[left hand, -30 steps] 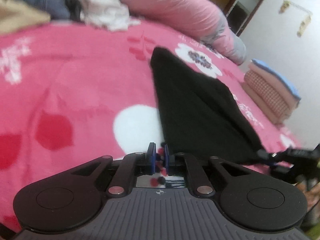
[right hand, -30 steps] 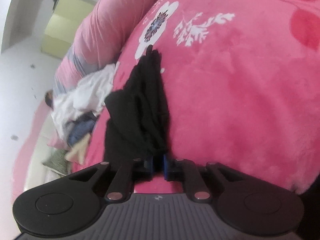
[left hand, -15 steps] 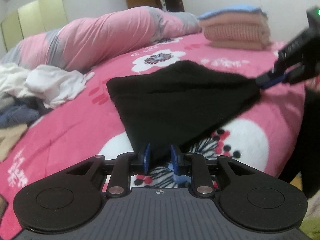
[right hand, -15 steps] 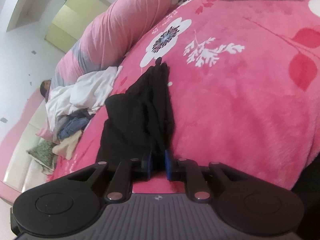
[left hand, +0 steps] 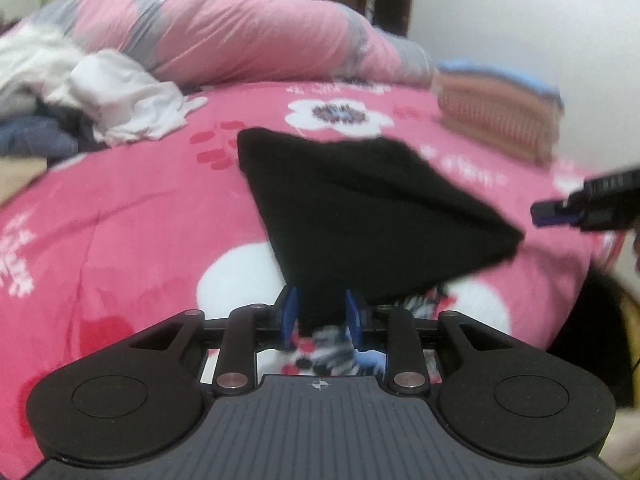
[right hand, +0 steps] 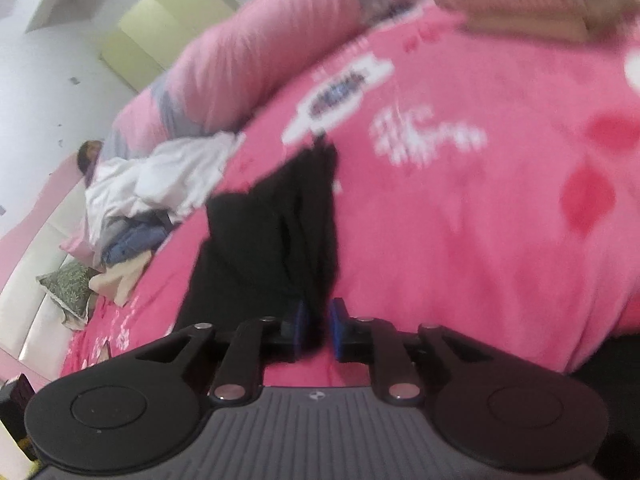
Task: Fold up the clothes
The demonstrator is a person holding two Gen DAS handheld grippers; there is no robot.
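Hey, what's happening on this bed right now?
A person is folding a black garment on a pink bedspread with two hand-held claws. The left claw has just been opening, its pads apart around the near corner. The right claw has also been opening, cloth between its pads. Unfolded clothes wait behind; a folded stack sits far right.

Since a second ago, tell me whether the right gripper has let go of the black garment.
Yes. In the left wrist view the right gripper now sits clear of the black garment corner, off to the right over the pink blanket.

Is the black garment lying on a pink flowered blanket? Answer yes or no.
Yes, the left wrist view shows the black garment spread over the pink flowered blanket.
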